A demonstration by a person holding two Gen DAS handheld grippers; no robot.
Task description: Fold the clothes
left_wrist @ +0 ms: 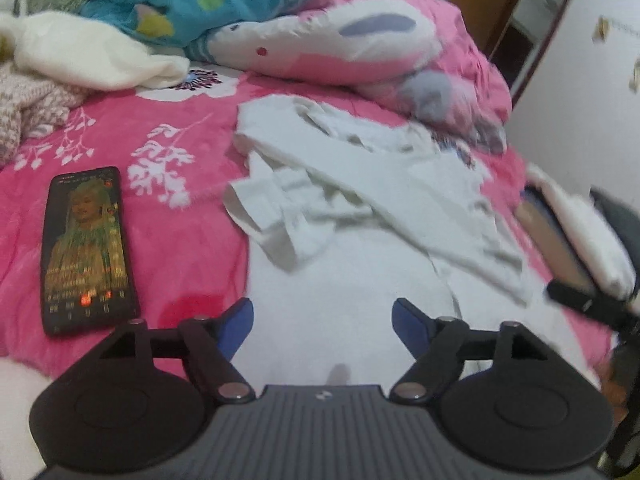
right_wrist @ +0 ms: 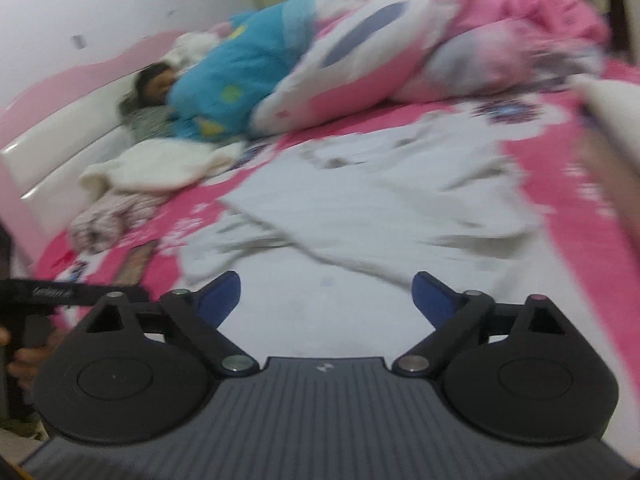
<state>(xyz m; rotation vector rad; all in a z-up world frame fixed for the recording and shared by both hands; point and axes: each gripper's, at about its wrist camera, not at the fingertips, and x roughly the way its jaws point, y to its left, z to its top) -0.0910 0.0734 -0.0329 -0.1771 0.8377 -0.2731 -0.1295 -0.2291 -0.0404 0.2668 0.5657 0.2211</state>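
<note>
**Operator:** Looking down both wrist cameras, I have the white garment [left_wrist: 360, 200] spread across the middle of the pink bedspread [left_wrist: 168, 240], partly folded, with a sleeve or strip crossing it on a slant and a loose bunched end at centre left of the left view. My left claw [left_wrist: 322, 326] is spread wide with nothing between its blue pads, hovering over the near white cloth. My right claw [right_wrist: 326, 300] is just as wide and empty.

**Assistant:** So nothing is held. What would you do for the next fold?

**Operator:** I'd judge a fold has just been laid and both hands are free. To do it well, I'd take the bunched end at centre left first, pinching one layer edge only, and smooth it flat before folding across. The cloth looks thin and limp, so a grip too far in would drag the layers underneath.

**Assistant:** Anything in the way?

**Operator:** A phone [left_wrist: 86, 248] lies at lower left of the left view, screen lit, near the garment but apart from it; I'd keep the sweep clear of it. A person is asleep [right_wrist: 154, 80] at upper left of the right view, well apart.

**Assistant:** Any writing legible?

**Operator:** The phone screen shows small text, too blurred to read. There's a small light mark on each claw body, not legible as words.
</note>
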